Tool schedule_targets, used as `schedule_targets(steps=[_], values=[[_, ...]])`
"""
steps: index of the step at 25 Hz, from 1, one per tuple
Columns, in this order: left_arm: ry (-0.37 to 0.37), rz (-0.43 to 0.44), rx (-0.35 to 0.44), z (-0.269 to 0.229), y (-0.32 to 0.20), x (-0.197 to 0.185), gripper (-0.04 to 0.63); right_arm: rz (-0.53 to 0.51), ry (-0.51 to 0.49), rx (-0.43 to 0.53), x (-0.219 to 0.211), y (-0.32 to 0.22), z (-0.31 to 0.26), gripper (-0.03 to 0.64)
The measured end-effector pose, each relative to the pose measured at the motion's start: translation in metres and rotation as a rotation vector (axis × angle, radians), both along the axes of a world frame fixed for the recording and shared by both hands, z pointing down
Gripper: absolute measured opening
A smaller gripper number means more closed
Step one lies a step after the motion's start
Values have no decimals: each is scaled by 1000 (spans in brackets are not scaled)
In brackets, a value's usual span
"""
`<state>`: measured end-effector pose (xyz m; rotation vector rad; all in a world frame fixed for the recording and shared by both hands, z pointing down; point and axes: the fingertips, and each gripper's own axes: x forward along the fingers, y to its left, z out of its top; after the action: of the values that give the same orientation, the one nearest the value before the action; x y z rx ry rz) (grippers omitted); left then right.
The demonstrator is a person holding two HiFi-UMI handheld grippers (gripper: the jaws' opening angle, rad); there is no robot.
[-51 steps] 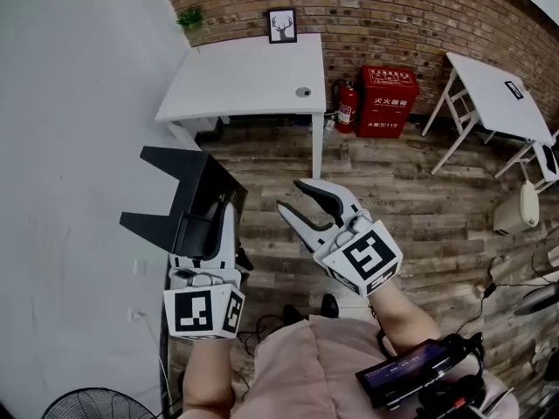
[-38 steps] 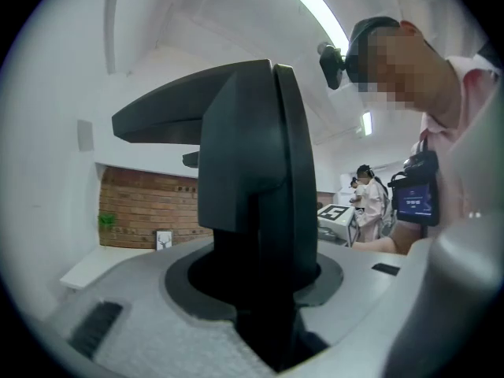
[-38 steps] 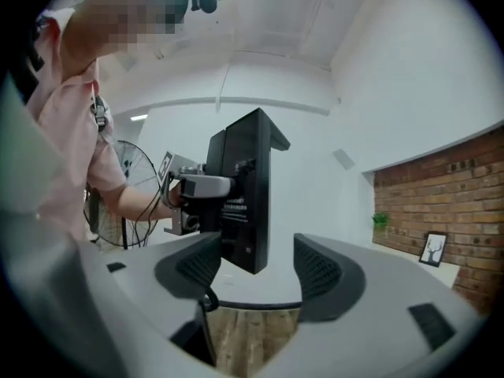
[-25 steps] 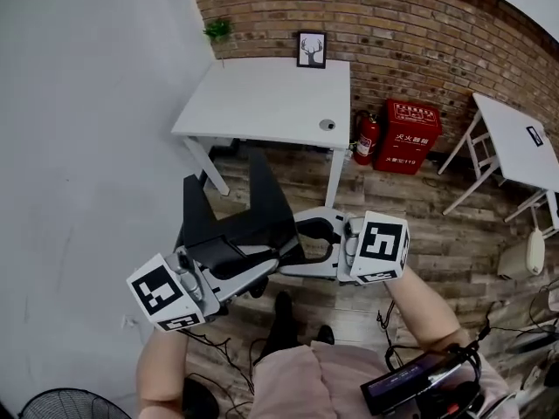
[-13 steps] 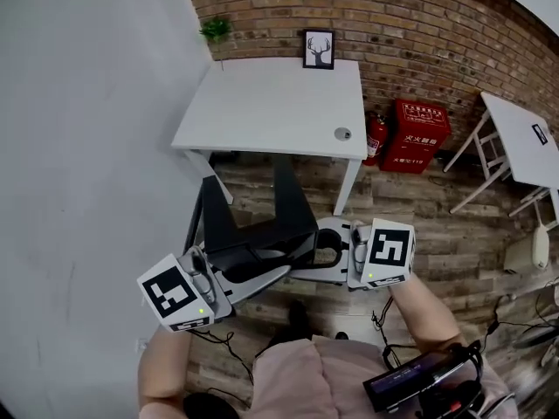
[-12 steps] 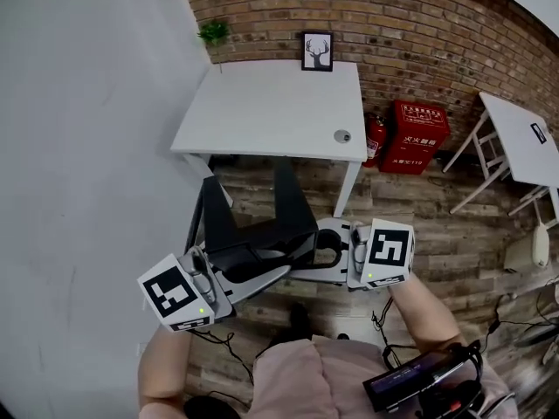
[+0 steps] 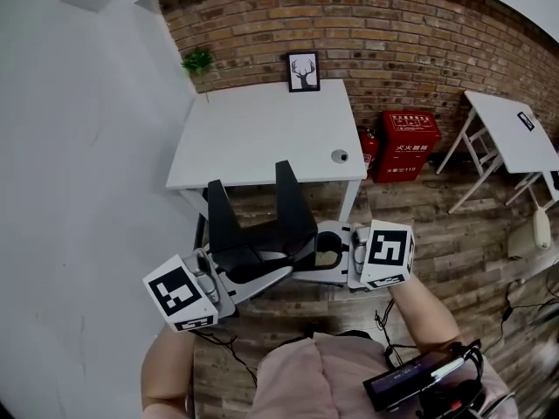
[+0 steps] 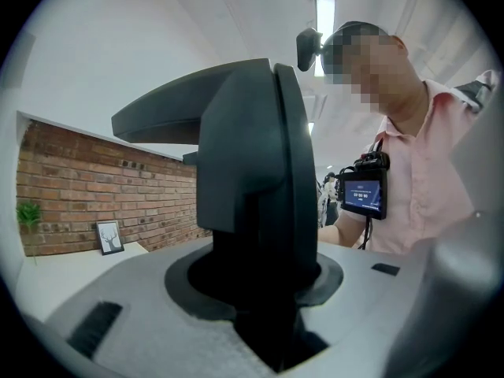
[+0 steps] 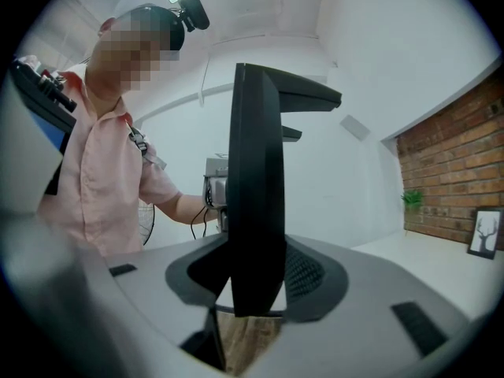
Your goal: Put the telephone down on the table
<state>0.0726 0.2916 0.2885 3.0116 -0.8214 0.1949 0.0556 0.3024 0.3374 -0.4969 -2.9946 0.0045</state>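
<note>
Between the jaws of the left gripper (image 8: 260, 313) the black telephone (image 8: 252, 195) sits clamped, filling the gap. In the right gripper (image 9: 248, 305) a thin black edge of the telephone (image 9: 253, 187) stands between jaws that have just been closing and now pinch it.

Two seconds ago the left gripper (image 7: 271, 269) carried the telephone (image 7: 262, 234) alone, while the right gripper (image 7: 307, 256) hung apart with its jaws wide. Now the two grippers meet on the telephone from opposite sides. The pair has also come much nearer the white table (image 7: 262, 129).

In both gripper views the telephone stands upright and edge-on, its long axis rising from the jaws. In the head view its two tapered arms point away from the person, and their tips overlap the table's near edge. It is held in the air over the wooden floor (image 7: 454, 225), not on the table.

A framed picture (image 7: 303, 71) stands at the table's far edge, and a plant (image 7: 197, 60) at its far left corner.
</note>
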Motion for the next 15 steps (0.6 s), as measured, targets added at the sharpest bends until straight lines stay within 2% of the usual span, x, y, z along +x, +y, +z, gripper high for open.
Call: schedule_targets(steps=[6,15], values=[[13,43,-11,9,-14,-13,161,45,14,-11,-13,-14,10,172],[34,55,-49,24,-34,-22,161,59,37,-47,-21,-32,24,172]])
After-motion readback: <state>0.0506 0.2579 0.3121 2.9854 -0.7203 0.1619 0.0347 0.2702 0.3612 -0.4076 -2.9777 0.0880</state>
